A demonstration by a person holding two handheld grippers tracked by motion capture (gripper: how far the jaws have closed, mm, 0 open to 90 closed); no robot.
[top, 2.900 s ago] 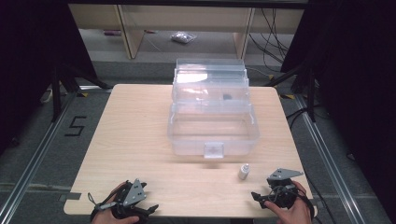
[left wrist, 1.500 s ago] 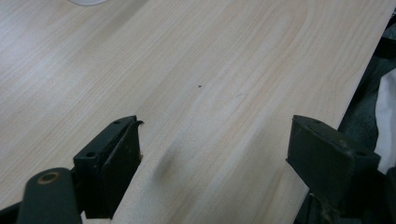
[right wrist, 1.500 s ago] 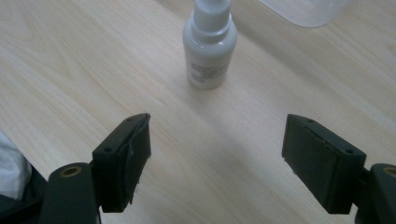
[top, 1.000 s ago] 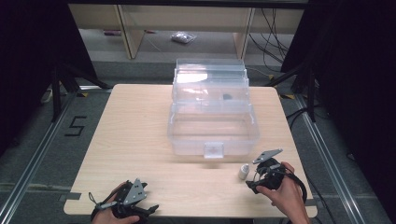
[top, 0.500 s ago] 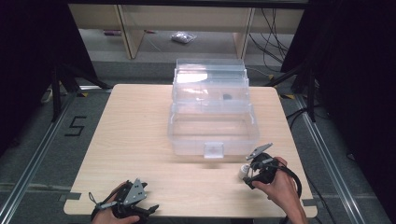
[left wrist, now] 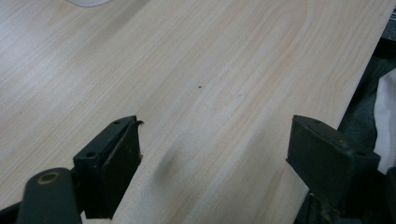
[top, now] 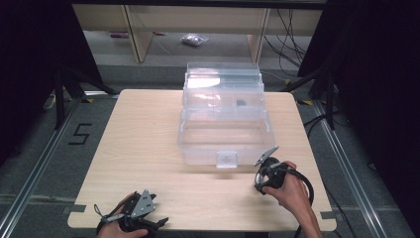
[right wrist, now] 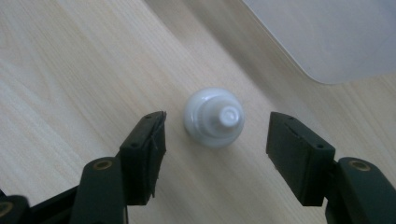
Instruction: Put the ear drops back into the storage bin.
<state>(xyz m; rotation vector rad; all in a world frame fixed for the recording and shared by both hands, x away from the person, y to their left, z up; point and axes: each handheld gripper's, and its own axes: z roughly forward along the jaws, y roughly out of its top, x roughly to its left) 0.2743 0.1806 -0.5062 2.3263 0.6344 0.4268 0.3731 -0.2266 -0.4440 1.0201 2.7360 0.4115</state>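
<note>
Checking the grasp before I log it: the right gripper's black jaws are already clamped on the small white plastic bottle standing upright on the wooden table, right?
Not clamped. In the right gripper view the right gripper has been closing, but both pads stand clear of the small white plastic bottle, upright on the wooden table.

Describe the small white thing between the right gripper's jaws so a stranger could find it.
Start at the clear plastic box on the wooden table. Off its near right corner stands a small white bottle, capped and upright, framed by the right gripper. Nothing else there is white.
</note>
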